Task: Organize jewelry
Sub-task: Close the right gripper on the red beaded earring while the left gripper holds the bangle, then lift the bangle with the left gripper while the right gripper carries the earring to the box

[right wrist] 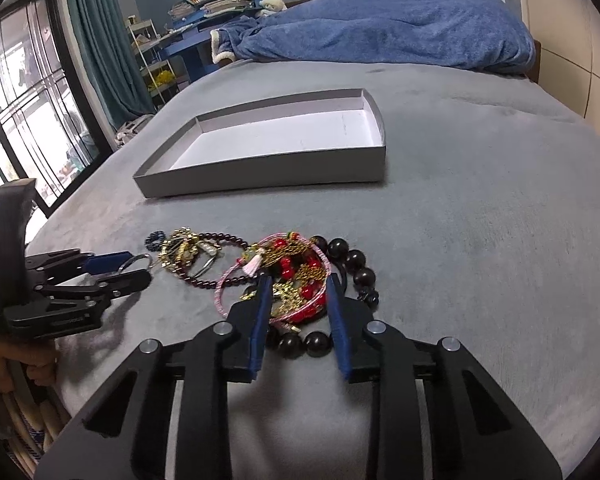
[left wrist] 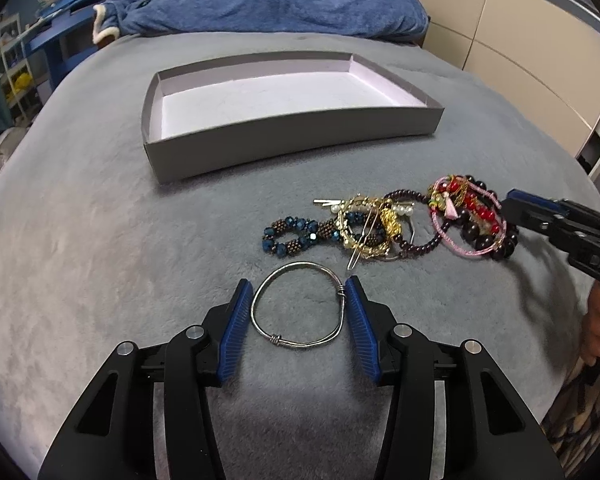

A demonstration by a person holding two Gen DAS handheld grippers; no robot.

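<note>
Nothing's in the grey tray yet, up in the upper middle, bare. My left gripper is spread around the silver bangle, lower centre. My right gripper is spread over the tangled pile at centre; all of it is left to move.
</note>
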